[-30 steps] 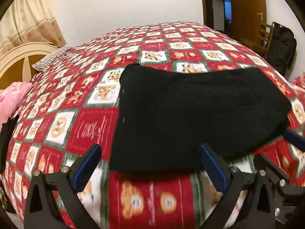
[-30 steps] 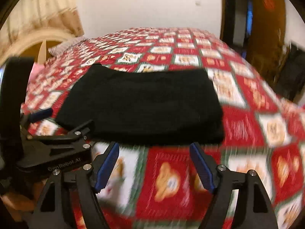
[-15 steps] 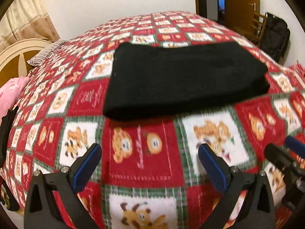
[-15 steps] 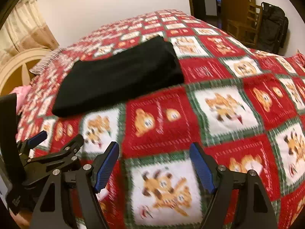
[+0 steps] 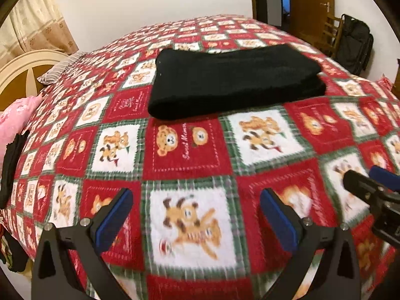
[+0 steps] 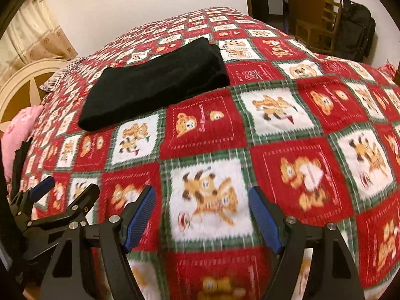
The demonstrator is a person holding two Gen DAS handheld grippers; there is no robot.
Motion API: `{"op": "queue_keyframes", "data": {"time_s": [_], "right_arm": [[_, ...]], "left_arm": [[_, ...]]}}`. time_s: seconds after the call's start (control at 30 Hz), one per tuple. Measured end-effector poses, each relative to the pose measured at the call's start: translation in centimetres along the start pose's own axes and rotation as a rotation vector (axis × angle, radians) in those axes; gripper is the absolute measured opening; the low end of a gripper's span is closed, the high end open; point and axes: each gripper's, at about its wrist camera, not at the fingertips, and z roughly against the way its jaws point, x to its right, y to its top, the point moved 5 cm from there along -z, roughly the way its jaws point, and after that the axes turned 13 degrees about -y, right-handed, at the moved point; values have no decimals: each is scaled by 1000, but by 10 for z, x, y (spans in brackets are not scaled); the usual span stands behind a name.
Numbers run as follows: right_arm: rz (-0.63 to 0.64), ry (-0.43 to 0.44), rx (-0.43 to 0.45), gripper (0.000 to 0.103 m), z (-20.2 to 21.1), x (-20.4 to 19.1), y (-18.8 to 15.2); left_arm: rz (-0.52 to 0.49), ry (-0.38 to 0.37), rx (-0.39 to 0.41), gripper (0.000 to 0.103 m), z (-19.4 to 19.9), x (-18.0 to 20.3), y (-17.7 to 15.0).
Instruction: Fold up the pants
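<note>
Holding both tools released, left tool (image 5: 195,215) and right tool (image 6: 201,212), you face the pants (image 5: 235,80) at twelve o'clock on the bed (image 5: 187,150), seemingly folded, long axis crosswise, left nearer.

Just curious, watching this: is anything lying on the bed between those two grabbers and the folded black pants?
Nothing visible does. Between the left gripper, the right gripper and the folded black pants lies only bare red-and-white teddy-bear patterned blanket. Both grippers' jaws are open and hold nothing, well short of the pants.
</note>
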Motion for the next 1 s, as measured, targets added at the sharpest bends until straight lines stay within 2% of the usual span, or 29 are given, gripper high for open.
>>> {"op": "queue_keyframes", "data": {"time_s": [0.13,0.23,0.33,0.43,0.63,0.73,0.9,1.0], "right_arm": [[-9,8,24,78,28,7,-8],[-27,-16,92,78,51,17,-6],[-50,-51,208,78,86,26,3],[-54,-64,314,78,116,26,14],[17,-96,566,78,187,3,32],[57,-90,667,78,216,-14,42],[28,-28,741,82,246,-29,58],[-12,0,756,84,247,-29,54]], "left_arm": [[-26,-24,37,103,27,11,-1],[-44,-48,68,103,45,24,4],[-76,-70,118,103,67,33,11],[-90,-60,213,103,98,36,20],[-131,46,396,103,149,28,36],[-110,59,453,103,168,17,44],[-65,62,538,103,195,7,60],[-46,53,567,103,202,6,65]]}}
